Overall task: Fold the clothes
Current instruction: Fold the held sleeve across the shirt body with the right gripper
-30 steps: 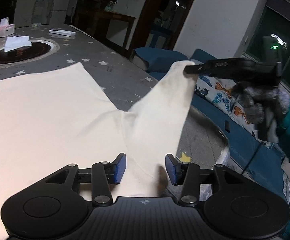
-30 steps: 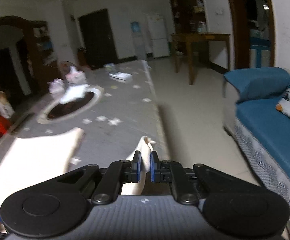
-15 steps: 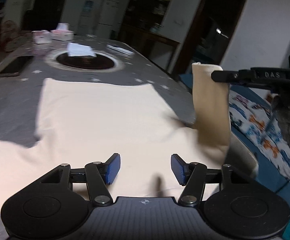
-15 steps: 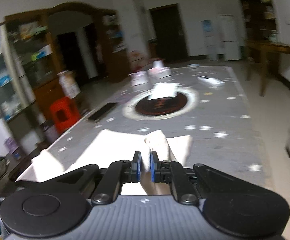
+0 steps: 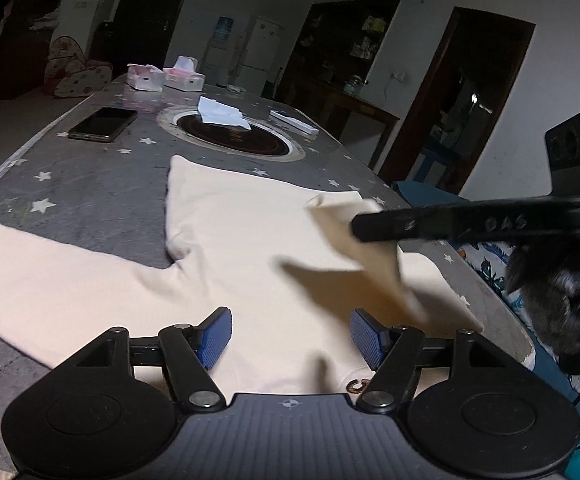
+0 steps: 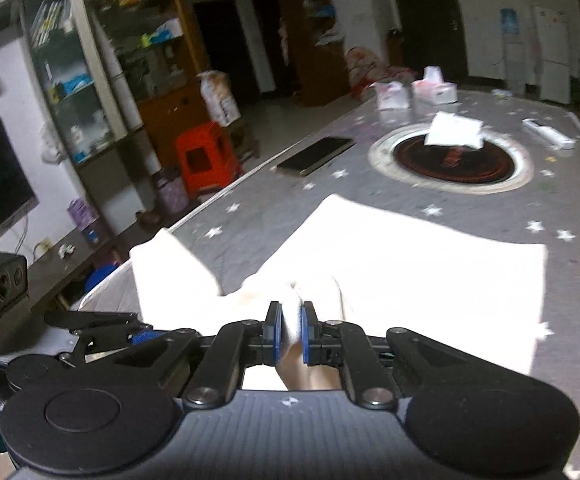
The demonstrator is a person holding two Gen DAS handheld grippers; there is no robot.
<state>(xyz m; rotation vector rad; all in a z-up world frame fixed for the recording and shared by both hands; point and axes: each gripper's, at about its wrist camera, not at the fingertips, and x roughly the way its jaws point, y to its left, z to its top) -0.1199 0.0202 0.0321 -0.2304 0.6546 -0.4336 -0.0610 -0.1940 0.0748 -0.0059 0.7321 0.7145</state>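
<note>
Left wrist view: a cream garment [image 5: 250,240] lies spread flat on a grey star-patterned table [image 5: 90,184], its body running lengthways away from the camera toward the dark round inset [image 5: 232,140] in the tabletop, with one sleeve [image 5: 30,264] stretched out flat to the left across the table. The left gripper [image 5: 290,338] hangs low over the near end of the garment with its blue pads apart and opening further; cloth lies beneath the gap but the pads do not press on it. From the right, the right gripper [image 5: 359,228] reaches in, pinching the other sleeve [image 5: 373,256], which is lifted off the table and slants down from its tip to the garment's near right edge. A phone [image 5: 102,124], two tissue boxes [image 5: 166,76] and a loose tissue [image 5: 222,114] sit farther off on the table. Right wrist view: the right gripper [image 6: 288,332] has its pads pressed together on a bunched fold of sleeve [image 6: 290,320], which rises between them. The garment [image 6: 429,280] lies ahead, overexposed, its long axis running toward the inset [image 6: 449,158]. The left gripper [image 6: 130,334] shows at lower left, close beside the cloth. A red stool [image 6: 206,160] stands off the table's left side.
</note>
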